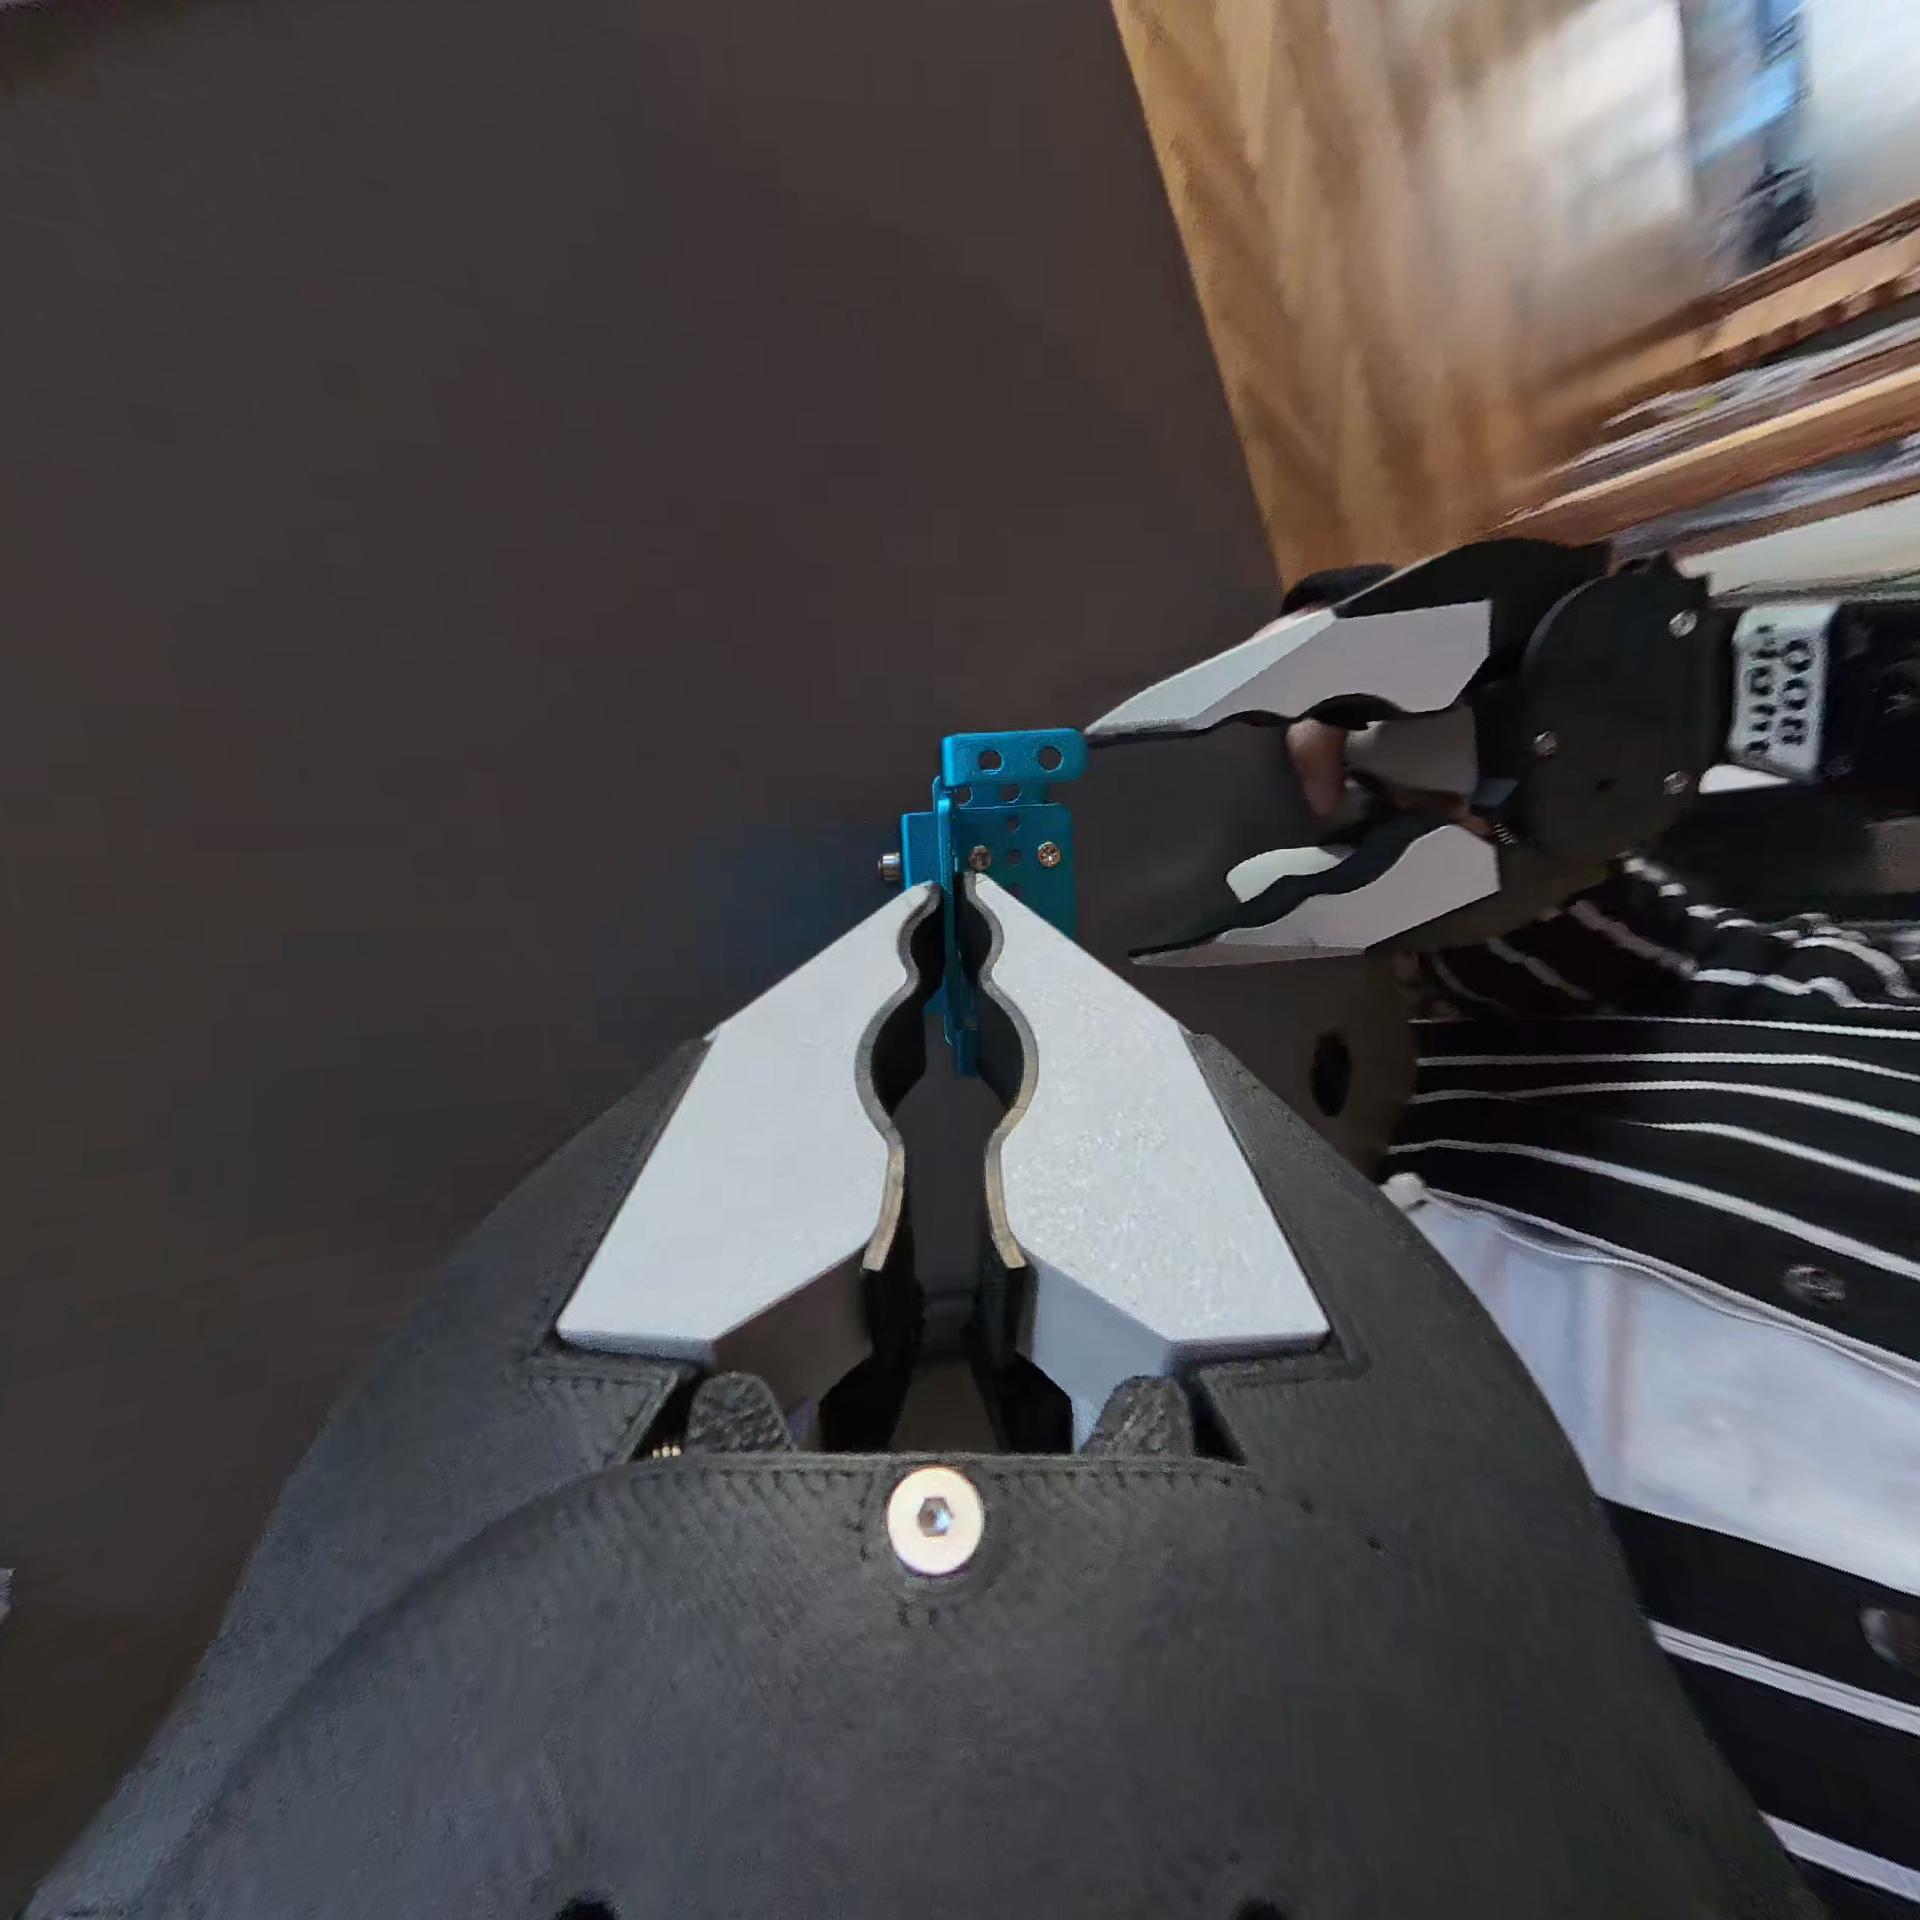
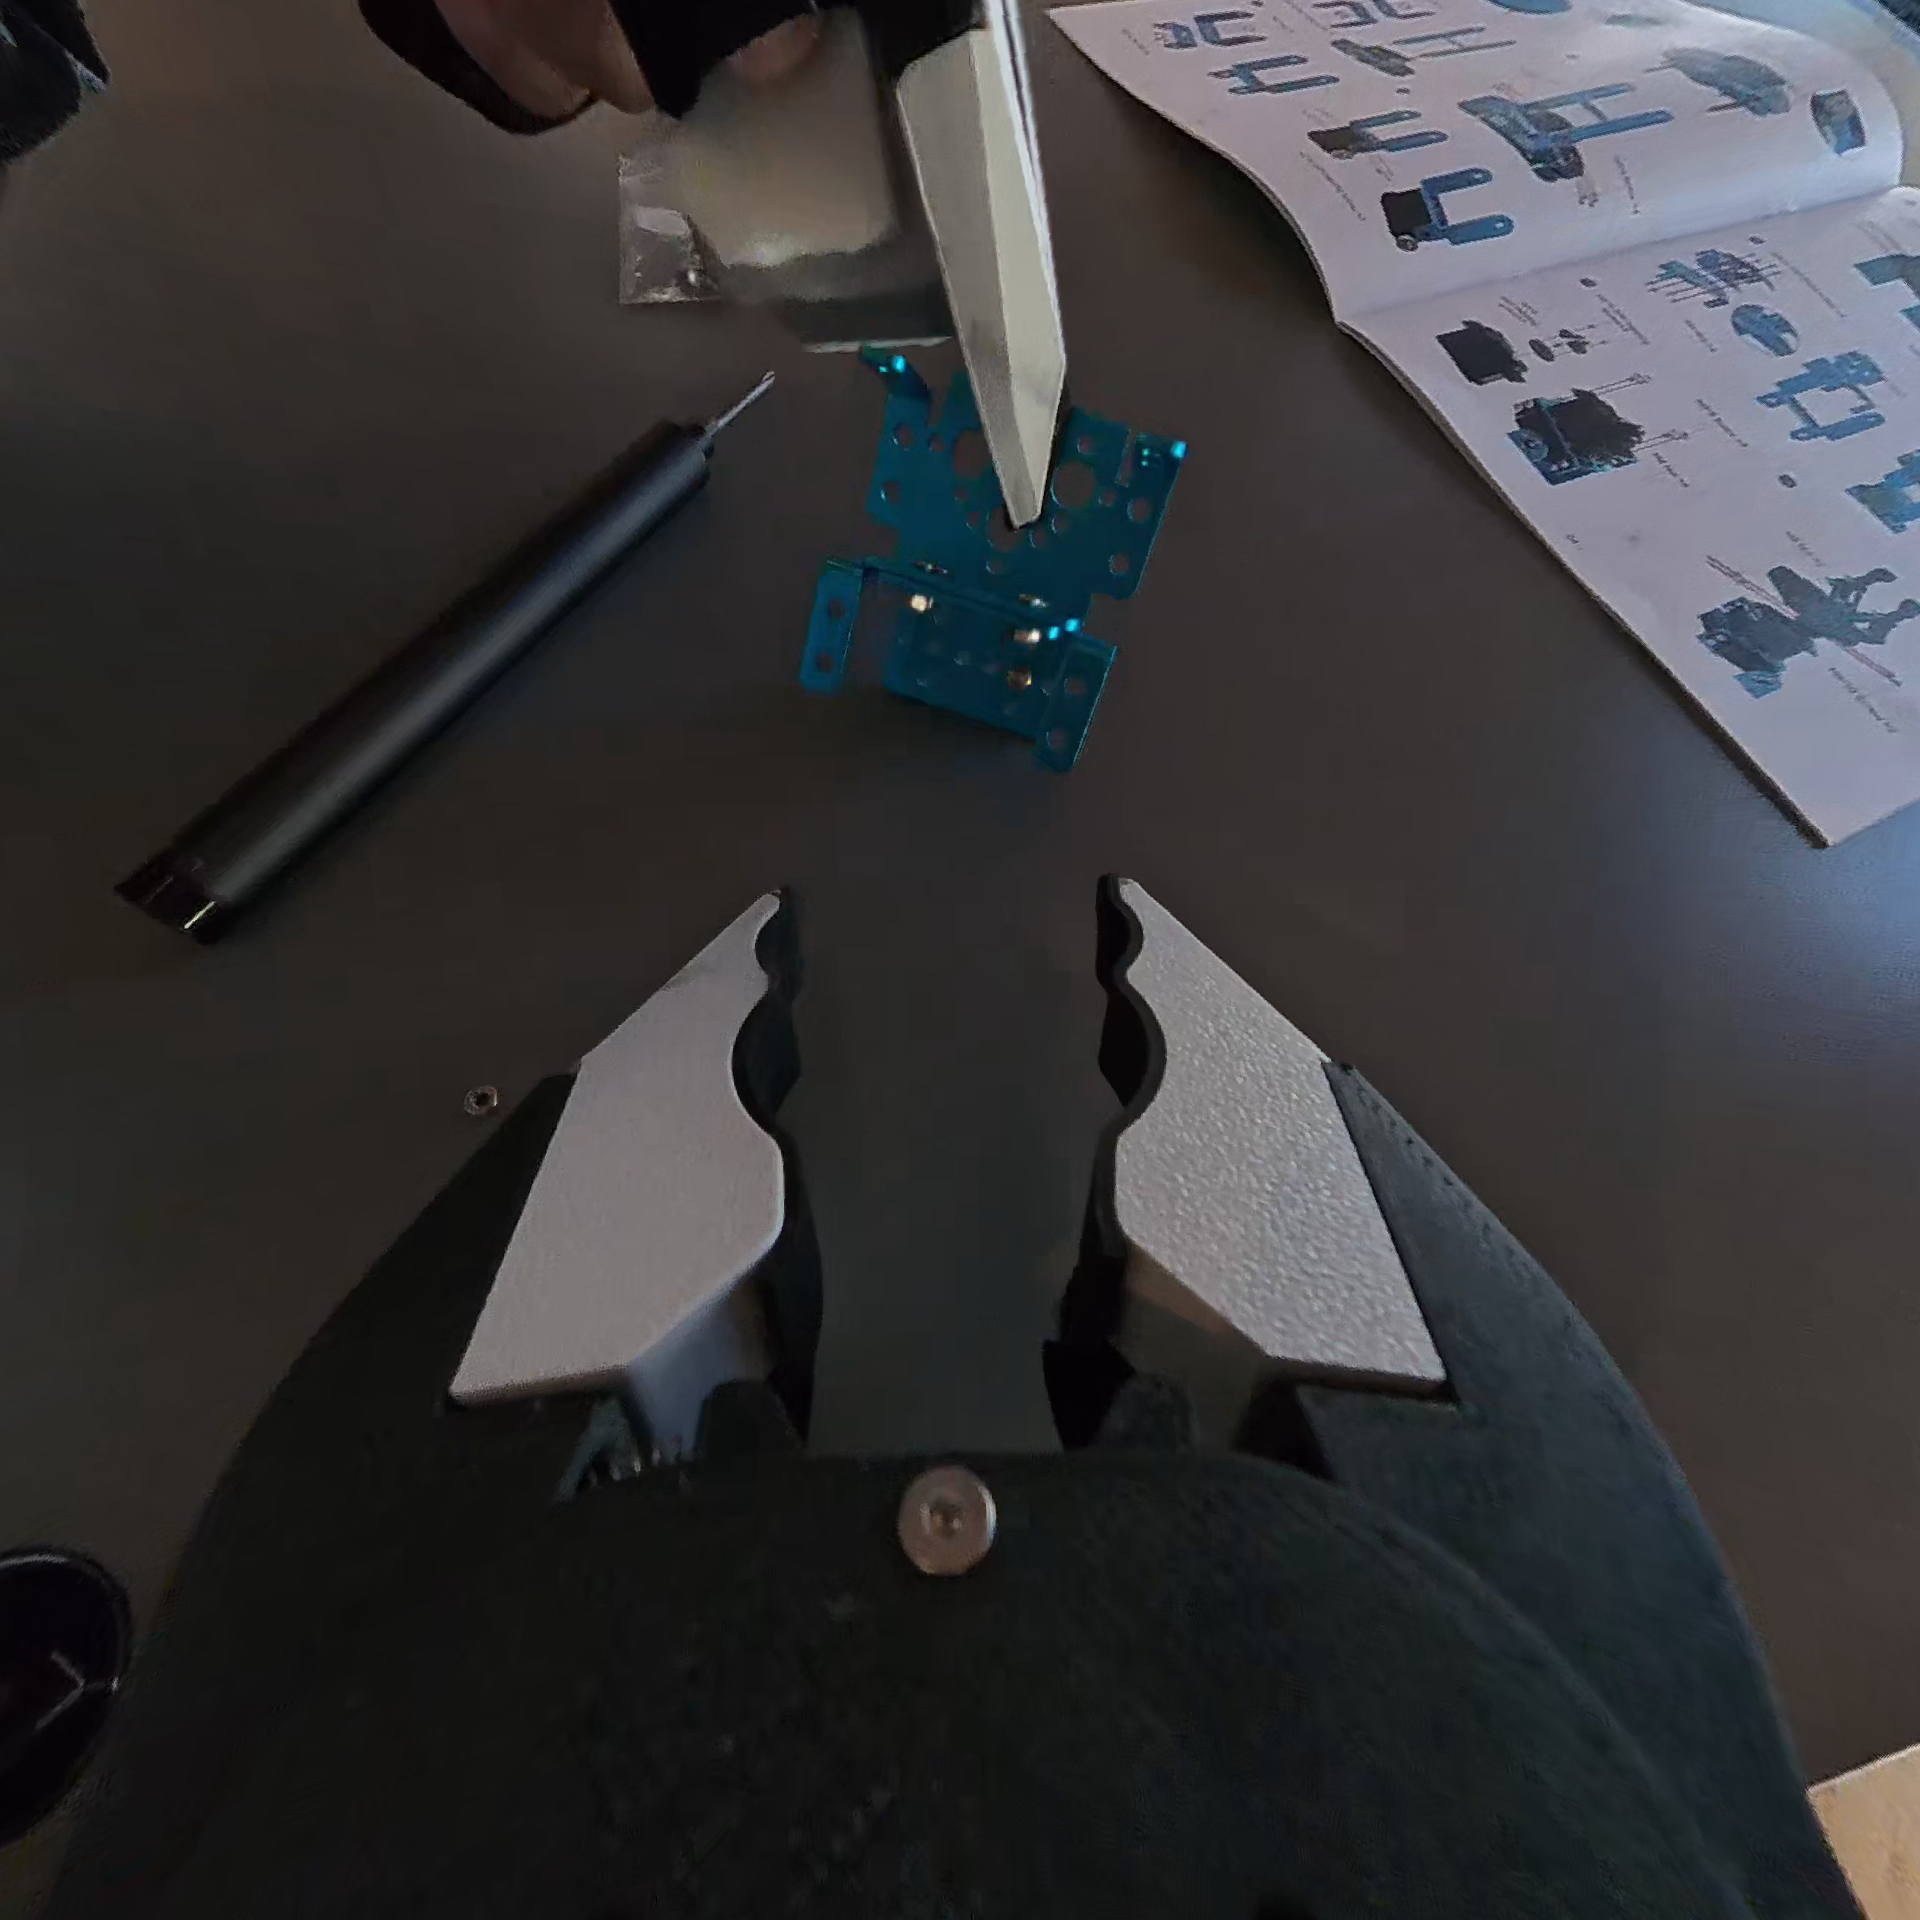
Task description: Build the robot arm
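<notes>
A blue perforated metal bracket assembly (image 1: 1003, 821) with small screws stands on edge on the dark table. My left gripper (image 1: 954, 883) is shut on its upright plate. In the right wrist view the left gripper (image 2: 1023, 509) comes down from above onto the same bracket (image 2: 966, 644). My right gripper (image 2: 940, 904) is open and empty, a short way from the bracket. In the left wrist view the right gripper (image 1: 1112, 842) shows at the bracket's right, jaws apart, upper tip close to the bracket's top flange.
A black electric screwdriver (image 2: 436, 675) lies left of the bracket. A clear plastic bag (image 2: 748, 239) with small parts lies behind it. An open instruction booklet (image 2: 1621, 374) lies at the right. A small nut (image 2: 480, 1099) lies near my right gripper. A person in a striped top (image 1: 1683, 1091) is at the right. One gripper's finger ends stand about 7 cm off the other's.
</notes>
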The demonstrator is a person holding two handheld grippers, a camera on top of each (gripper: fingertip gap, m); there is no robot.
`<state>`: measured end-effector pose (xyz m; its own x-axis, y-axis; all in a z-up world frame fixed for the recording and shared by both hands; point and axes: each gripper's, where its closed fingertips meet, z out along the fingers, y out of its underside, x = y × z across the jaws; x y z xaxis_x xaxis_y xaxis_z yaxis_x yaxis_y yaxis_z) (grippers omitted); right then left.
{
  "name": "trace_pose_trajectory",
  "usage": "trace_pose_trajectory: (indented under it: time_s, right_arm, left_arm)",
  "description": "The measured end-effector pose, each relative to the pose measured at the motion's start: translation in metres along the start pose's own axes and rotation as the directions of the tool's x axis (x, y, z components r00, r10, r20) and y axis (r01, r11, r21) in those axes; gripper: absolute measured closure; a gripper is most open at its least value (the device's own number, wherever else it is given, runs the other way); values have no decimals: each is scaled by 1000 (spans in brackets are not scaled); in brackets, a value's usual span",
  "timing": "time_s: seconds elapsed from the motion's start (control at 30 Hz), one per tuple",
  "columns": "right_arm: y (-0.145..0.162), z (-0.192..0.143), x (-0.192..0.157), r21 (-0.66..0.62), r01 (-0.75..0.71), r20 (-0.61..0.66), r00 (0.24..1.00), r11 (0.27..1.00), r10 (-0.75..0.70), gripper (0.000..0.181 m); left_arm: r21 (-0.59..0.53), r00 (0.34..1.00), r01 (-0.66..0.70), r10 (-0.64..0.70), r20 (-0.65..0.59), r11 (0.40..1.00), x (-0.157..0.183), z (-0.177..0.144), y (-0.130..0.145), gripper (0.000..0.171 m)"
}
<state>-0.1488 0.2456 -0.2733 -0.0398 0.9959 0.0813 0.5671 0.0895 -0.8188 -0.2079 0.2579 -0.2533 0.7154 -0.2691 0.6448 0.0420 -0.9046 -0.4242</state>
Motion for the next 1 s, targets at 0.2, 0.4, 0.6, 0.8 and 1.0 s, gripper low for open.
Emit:
trace_pose_trajectory:
  time_s: [0.2, 0.4, 0.6, 0.8, 1.0]
  right_arm:
    - [1, -11, -3, 6, 6, -15, 1000, 1000, -6, 126]
    - [7, -36, -11, 43, -3, -13, 1000, 999, 3, 130]
    - [21, -46, -7, 29, -31, -49, 998, 999, 32, 130]
    - [21, -46, -13, 45, -34, -30, 999, 998, 36, 130]
    - [19, -50, -26, 74, 4, -13, 1000, 997, -3, 135]
  left_arm:
    - [37, 988, 85, -80, -134, 996, -6, -2, 1, 171]
    - [40, 966, 153, -141, -217, 987, -9, -3, 3, 171]
    - [5, 937, 217, -207, -283, 976, -5, -1, 9, 171]
    - [-6, 916, 241, -230, -328, 970, 2, -7, 7, 171]
    - [-24, 884, 251, -240, -401, 968, 23, -27, -3, 171]
